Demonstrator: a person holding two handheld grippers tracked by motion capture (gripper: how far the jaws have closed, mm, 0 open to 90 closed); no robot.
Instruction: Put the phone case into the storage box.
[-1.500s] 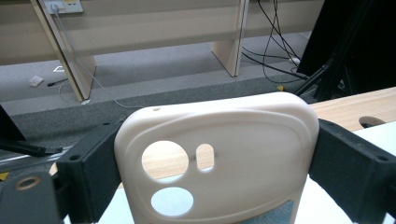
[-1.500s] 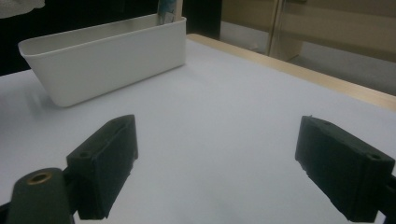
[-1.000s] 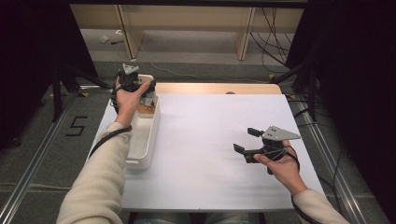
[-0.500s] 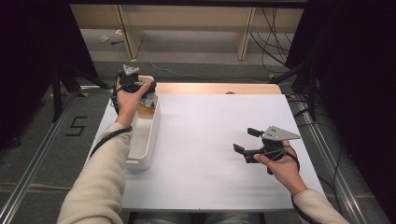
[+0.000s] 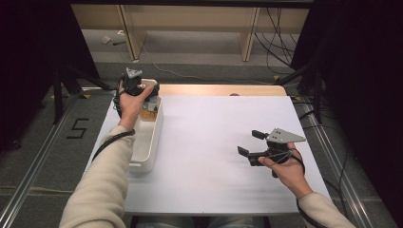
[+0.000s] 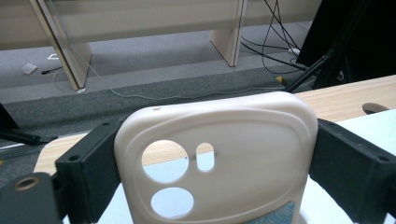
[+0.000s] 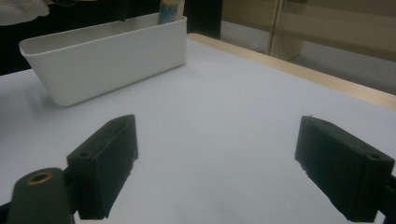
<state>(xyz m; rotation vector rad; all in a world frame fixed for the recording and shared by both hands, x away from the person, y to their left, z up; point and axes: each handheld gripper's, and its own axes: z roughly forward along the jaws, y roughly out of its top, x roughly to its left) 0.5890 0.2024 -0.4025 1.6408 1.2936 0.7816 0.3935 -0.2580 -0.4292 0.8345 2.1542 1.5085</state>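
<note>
One phone case, one white tub, two grippers

The left gripper [image 6: 210, 186] clamps the cream phone case [image 6: 219, 154] between its jaws, over the far end of the white tub [image 5: 147, 142]; its own view counts three cut-outs in the case, which the high view hides. The right gripper [image 7: 224, 172] hangs wide open and empty over the white table sheet [image 5: 214, 142], well apart from the tub

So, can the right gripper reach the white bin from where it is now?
Probably yes. The right gripper is open with nothing between its jaws, and only bare white table lies between it and the white bin. The left gripper holds a beige phone case over the bin's far end.
</note>
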